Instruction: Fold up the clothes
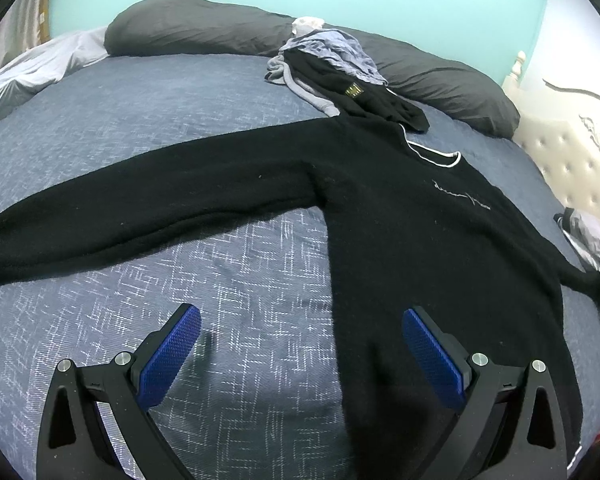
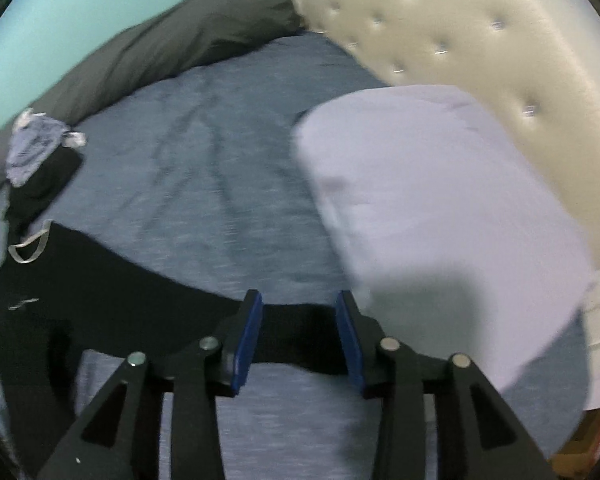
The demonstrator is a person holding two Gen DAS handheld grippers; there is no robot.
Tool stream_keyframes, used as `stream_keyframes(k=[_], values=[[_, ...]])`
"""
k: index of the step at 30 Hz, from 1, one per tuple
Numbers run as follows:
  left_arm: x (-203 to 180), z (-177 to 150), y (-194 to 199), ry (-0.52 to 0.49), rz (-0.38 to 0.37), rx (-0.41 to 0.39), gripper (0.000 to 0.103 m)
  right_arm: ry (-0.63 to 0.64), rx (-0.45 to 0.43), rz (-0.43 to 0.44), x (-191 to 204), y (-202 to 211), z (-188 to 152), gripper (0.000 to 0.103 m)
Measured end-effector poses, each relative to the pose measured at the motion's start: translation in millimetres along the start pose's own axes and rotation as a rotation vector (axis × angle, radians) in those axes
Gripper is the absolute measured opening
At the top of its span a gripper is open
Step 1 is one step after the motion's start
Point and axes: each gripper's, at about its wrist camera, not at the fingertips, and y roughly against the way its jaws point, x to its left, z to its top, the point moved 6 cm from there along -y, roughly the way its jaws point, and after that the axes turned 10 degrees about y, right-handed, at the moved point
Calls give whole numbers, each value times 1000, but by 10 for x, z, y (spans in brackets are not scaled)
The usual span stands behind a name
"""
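Black hoodie (image 1: 400, 208) lies flat, front up, on the blue patterned bedspread (image 1: 228, 300); take it as the landmark. One sleeve is spread out to the side across the bedspread, the other runs toward the tufted cream headboard (image 1: 572, 160). A pile of clothes (image 1: 332, 64) sits just beyond the hoodie's hood, touching it, against the dark grey pillows (image 1: 204, 28).

Left claw (image 1: 300, 360) hangs over the hoodie's lower body edge, blue pads wide apart, gripping nothing; one pad over bare bedspread, the other over black fabric.

Right claw (image 2: 298, 334) is at the hoodie's far sleeve (image 2: 300, 340), jaws partly apart with the black sleeve lying across between the pads; pads not pressed onto it as far as the blurred view shows. A white pillow (image 2: 432, 208) lies just beyond that sleeve, beside the headboard.
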Motion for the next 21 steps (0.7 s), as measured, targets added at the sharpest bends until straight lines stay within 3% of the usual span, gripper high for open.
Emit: stream_keyframes(k=[5,10,15,21], values=[[10,8,-6,-6,5,-3,103,26,-24,110,430,-116,88,42],[36,34,-32,-20,12,-4,103,126,-35,210,1131,-425,336,42],[34,62,-57,-37,9,-3,103,211,-44,253,1630,-794,676,48],[10,88,-97,-56,9,-7,103,279,-34,259,1958,-1184,955,50]])
